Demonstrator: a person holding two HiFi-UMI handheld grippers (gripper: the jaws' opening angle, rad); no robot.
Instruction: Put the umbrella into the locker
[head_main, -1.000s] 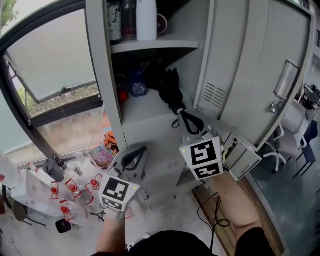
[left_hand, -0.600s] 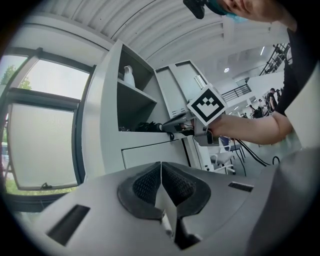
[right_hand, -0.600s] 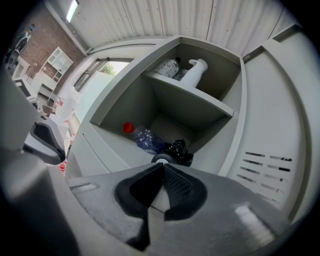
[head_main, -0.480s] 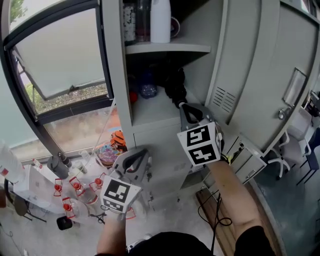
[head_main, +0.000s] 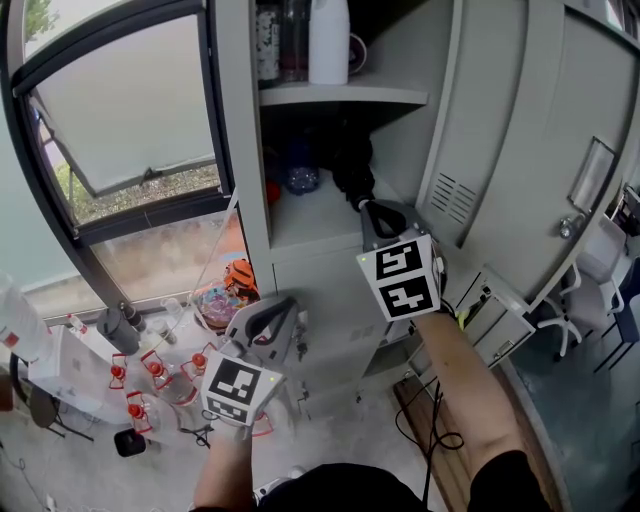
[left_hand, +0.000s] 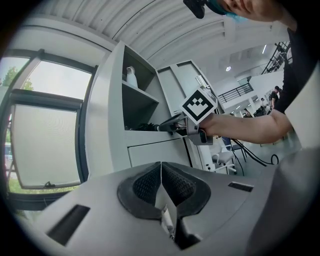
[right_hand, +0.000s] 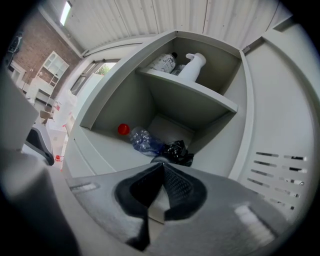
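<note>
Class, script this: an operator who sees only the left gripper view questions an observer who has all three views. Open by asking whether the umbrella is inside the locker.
Operator: I only see the locker from the side. Is the umbrella inside?
Observer: Yes. The right gripper view shows the umbrella lying on the locker's lower shelf, next to a clear plastic bottle.
Operator: Is the right gripper gripping it?
Observer: No. The right gripper has its jaws shut with nothing between them, and the umbrella lies just beyond the tips.
</note>
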